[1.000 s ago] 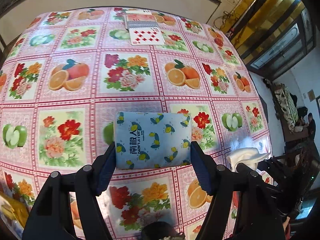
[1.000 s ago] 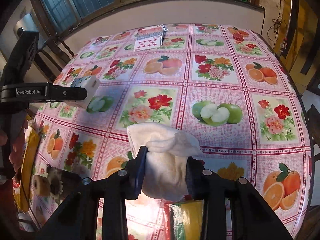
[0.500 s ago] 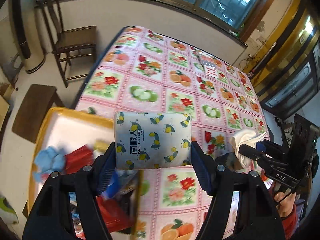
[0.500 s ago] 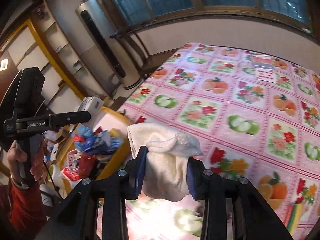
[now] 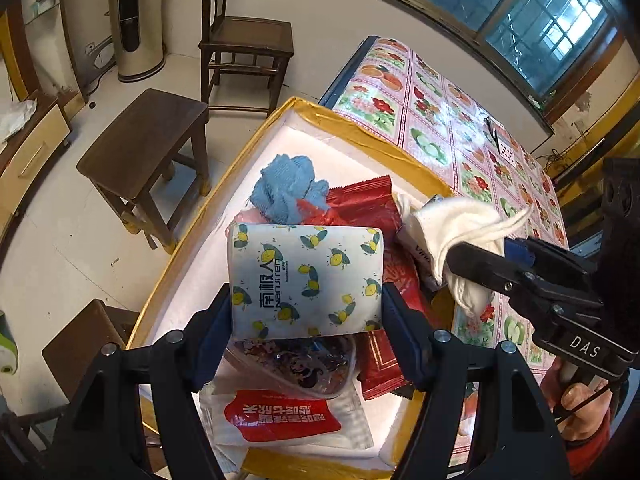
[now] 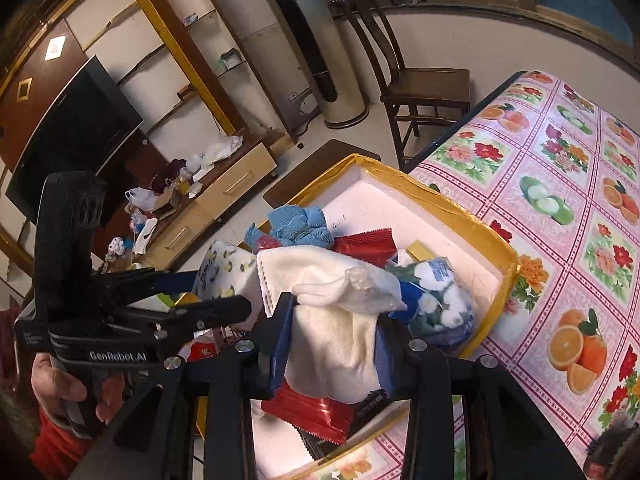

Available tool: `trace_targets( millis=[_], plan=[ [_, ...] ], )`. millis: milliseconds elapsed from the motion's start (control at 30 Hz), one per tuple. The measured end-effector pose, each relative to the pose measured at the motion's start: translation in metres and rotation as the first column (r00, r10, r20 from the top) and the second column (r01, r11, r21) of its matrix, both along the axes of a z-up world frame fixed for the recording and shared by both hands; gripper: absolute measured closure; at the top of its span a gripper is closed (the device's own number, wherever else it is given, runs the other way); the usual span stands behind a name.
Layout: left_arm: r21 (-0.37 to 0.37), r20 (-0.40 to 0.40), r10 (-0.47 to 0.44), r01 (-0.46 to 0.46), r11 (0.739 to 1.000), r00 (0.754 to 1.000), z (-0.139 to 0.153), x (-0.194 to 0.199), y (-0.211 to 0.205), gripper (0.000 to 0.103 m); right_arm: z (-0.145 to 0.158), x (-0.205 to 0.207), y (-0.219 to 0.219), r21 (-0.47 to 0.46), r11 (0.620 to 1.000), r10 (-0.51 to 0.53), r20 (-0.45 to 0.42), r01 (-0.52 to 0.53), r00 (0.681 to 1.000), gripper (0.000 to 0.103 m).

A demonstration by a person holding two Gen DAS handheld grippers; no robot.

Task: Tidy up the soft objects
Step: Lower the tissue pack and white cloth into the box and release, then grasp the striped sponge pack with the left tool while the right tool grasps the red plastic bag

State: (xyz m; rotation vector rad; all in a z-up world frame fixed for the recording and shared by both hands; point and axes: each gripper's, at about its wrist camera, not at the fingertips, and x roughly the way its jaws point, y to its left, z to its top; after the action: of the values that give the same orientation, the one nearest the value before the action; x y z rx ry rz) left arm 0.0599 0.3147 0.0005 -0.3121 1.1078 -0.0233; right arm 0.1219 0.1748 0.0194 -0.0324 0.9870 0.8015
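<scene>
Mid-task, by the look of it: both items carried, neither released. Left gripper (image 5: 306, 312) jaws clamped on tissue pack (image 5: 306, 276), hovering over the box (image 5: 352, 128). Right gripper (image 6: 334, 344) jaws pinch white towel (image 6: 332, 312), also above the box. Beyond: blue cloth (image 5: 286, 190) and red packets (image 5: 360, 200) already in the box. Left to do: drop both.

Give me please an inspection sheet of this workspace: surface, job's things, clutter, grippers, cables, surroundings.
Surface: table under a fruit-and-flower cloth.
Job's things: tissue pack and white cloth, both held over the yellow-rimmed box.
Clutter: blue cloth, red packets, other packets in the box.
Grippers: left gripper shut on the pack; right gripper shut on the cloth.
Cables: nothing seen.
Surroundings: wooden chair, stool, window.
</scene>
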Motion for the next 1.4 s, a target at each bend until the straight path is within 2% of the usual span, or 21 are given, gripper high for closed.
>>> trace_targets(
  millis=[133, 267, 400, 533, 700, 767, 833, 900, 1000, 1100, 1167, 1233, 1300, 1400],
  plan=[
    [0.031, -0.002, -0.002, 0.002, 1.000, 1.000, -0.011, -0.007, 0.004, 0.032, -0.007, 0.007, 0.015, -0.023, 0.999, -0.026, 0.004, 0.026, 1.000, 0.065],
    [0.107, 0.020, 0.006, -0.009, 0.994, 1.000, -0.015, -0.010, -0.001, 0.031, -0.018, 0.013, 0.030, -0.068, 0.997, -0.034, 0.012, 0.034, 0.999, 0.062],
    [0.121, 0.006, 0.024, -0.025, 0.992, 1.000, -0.024, -0.011, 0.002, 0.029, -0.015, 0.009, 0.026, -0.011, 0.999, -0.040, 0.013, 0.040, 0.999, 0.041],
    [0.150, 0.050, 0.069, -0.076, 0.986, 0.996, -0.016, -0.021, 0.009, 0.029, 0.006, -0.003, 0.011, 0.074, 0.996, -0.048, 0.052, 0.044, 0.998, 0.035],
    [0.129, 0.128, 0.089, -0.106, 0.986, 0.988, 0.008, -0.032, 0.011, 0.028, 0.028, -0.019, -0.022, 0.197, 0.978, -0.083, 0.065, 0.068, 0.994, 0.028],
    [0.122, 0.156, 0.093, -0.112, 0.986, 0.983, 0.016, -0.036, 0.007, 0.028, 0.031, -0.028, -0.039, 0.244, 0.967, -0.087, 0.056, 0.071, 0.995, 0.024],
    [0.153, 0.164, 0.091, -0.117, 0.981, 0.982, 0.021, -0.038, 0.001, 0.026, 0.030, -0.037, -0.053, 0.262, 0.962, -0.092, 0.049, 0.076, 0.995, 0.022],
    [0.130, 0.174, 0.086, -0.109, 0.986, 0.981, 0.024, -0.040, -0.005, 0.026, 0.028, -0.047, -0.071, 0.274, 0.958, -0.102, 0.044, 0.087, 0.994, 0.022],
    [0.077, 0.185, 0.056, -0.072, 0.994, 0.981, 0.030, -0.046, -0.022, 0.026, 0.018, -0.060, -0.103, 0.303, 0.947, -0.116, 0.005, 0.109, 0.993, 0.022],
    [0.088, 0.209, -0.011, -0.007, 0.996, 0.978, 0.040, -0.050, -0.057, 0.025, 0.008, -0.074, -0.140, 0.299, 0.942, -0.159, 0.004, 0.151, 0.987, 0.021],
    [0.089, 0.204, -0.084, 0.067, 0.994, 0.975, 0.043, -0.048, -0.088, 0.025, 0.003, -0.085, -0.165, 0.251, 0.951, -0.194, 0.023, 0.182, 0.981, 0.021],
    [0.088, 0.194, -0.156, 0.141, 0.986, 0.969, 0.045, -0.047, -0.120, 0.025, -0.003, -0.096, -0.197, 0.212, 0.948, -0.250, 0.043, 0.236, 0.967, 0.020],
    [0.080, 0.189, -0.223, 0.211, 0.974, 0.956, 0.048, -0.045, -0.153, 0.025, -0.012, -0.103, -0.236, 0.194, 0.937, -0.300, 0.018, 0.291, 0.954, 0.020],
    [0.066, 0.179, -0.320, 0.313, 0.948, 0.930, 0.049, -0.045, -0.206, 0.025, -0.023, -0.112, -0.300, 0.150, 0.903, -0.410, 0.011, 0.404, 0.912, 0.019]
  ],
)
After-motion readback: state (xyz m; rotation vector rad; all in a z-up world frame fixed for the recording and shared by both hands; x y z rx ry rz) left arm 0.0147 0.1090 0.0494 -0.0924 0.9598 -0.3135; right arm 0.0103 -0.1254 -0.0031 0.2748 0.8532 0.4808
